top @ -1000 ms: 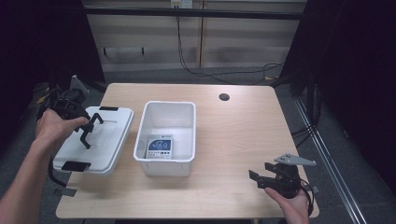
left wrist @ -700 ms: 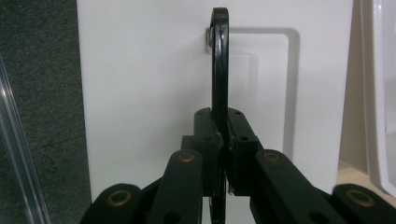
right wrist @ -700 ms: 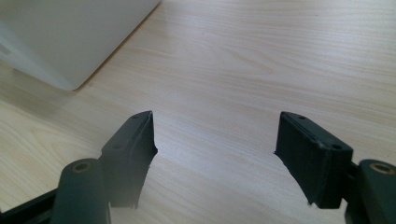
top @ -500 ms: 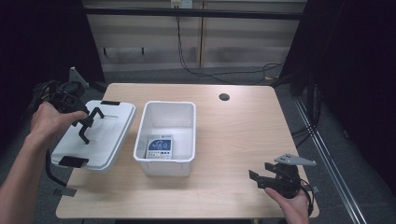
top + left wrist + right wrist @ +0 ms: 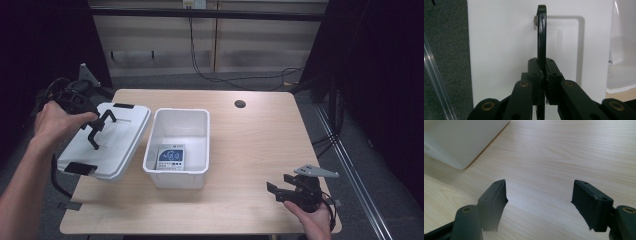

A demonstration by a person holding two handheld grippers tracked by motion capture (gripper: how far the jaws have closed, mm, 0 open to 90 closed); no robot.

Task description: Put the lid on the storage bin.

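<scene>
One pale wooden table (image 5: 250, 150) in a dark-curtained room.

White lid (image 5: 107, 142), black handle (image 5: 541, 32), white bin (image 5: 180, 145)

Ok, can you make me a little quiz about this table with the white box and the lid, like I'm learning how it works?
1. True or false: the left gripper is shut on the lid's black handle.
2. What lies inside the white bin?
A. a small device with a blue screen
B. a red ball
C. a spoon
3. Fill the gap: the right gripper has its jaws ____ over bare wood of the table.

Key
1. True; the white lid hangs tilted from it, left of the bin.
2. A
3. open
</scene>
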